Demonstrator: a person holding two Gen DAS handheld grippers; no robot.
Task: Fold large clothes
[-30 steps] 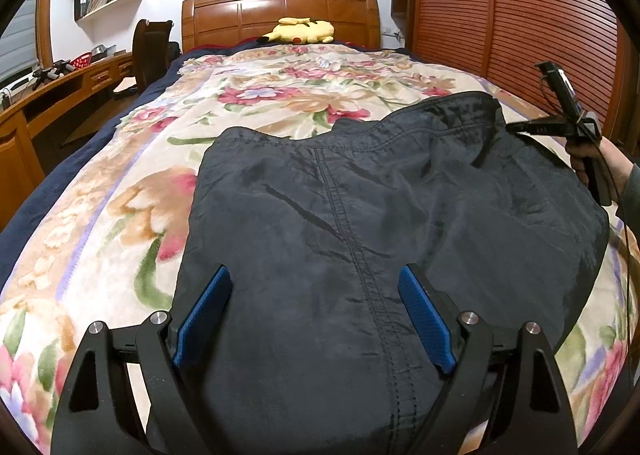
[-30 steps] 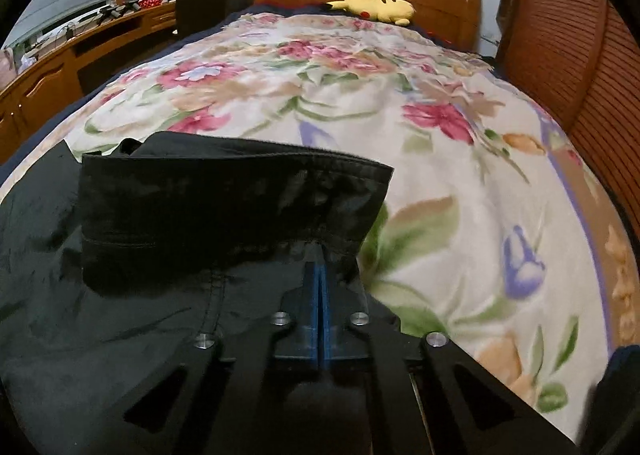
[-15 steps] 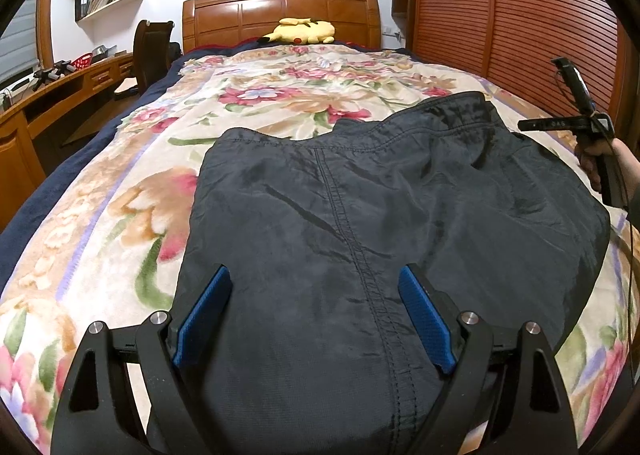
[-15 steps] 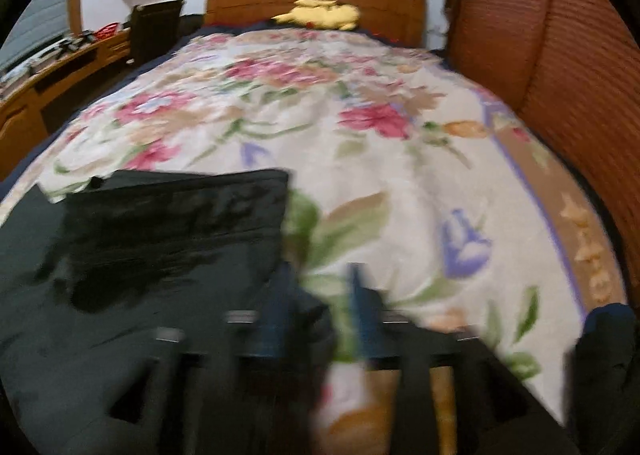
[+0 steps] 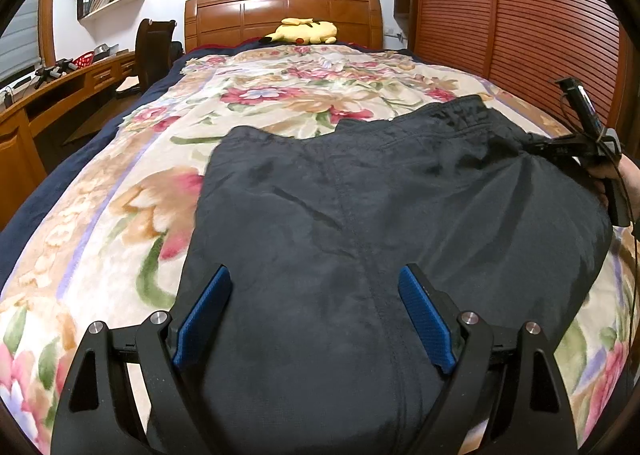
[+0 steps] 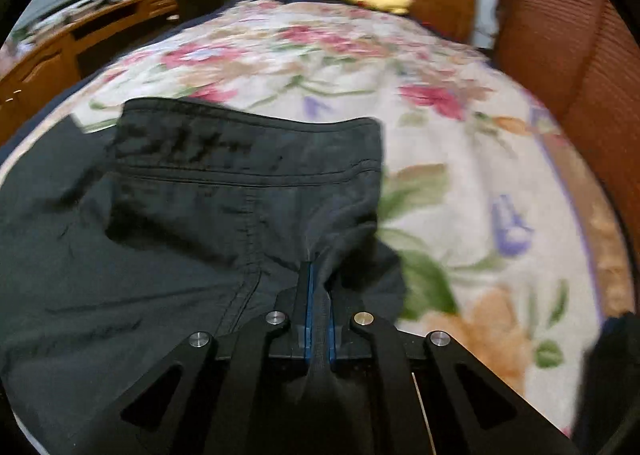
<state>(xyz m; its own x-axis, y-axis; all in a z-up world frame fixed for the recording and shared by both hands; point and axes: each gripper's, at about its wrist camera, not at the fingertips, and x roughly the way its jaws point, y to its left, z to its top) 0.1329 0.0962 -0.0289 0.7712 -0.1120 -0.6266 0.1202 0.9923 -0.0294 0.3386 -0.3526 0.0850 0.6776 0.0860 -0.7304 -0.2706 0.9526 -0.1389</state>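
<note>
- Floral bedspread (image 5: 132, 215) covers the whole working surface, running up to a wooden headboard (image 5: 280, 11) with a yellow plush toy (image 5: 306, 32) at its foot; a slatted wooden wall (image 5: 520, 35) stands on my right side.
- Dark trousers (image 5: 360, 215) lie spread flat on the bedspread, their centre seam running away from me toward the headboard, the waistband (image 6: 248, 139) at the far end.
- My right gripper (image 6: 318, 295) is at the trousers' right edge, just below the waistband corner, and is the nearer one to that end.
- Its jaws are clenched on a pinch of the dark cloth; a ridge of fabric rises between the blue pads (image 6: 307, 307) and pulls creases out toward the waistband.
- My left gripper (image 5: 316, 315) hovers over the near part of the trousers, straddling the centre seam.
- Its jaws are spread wide and grasp nothing; I cannot tell whether the tips touch the cloth.
- I judge the fold turns on carrying the right edge leftward across the seam, so my right gripper leads.
</note>
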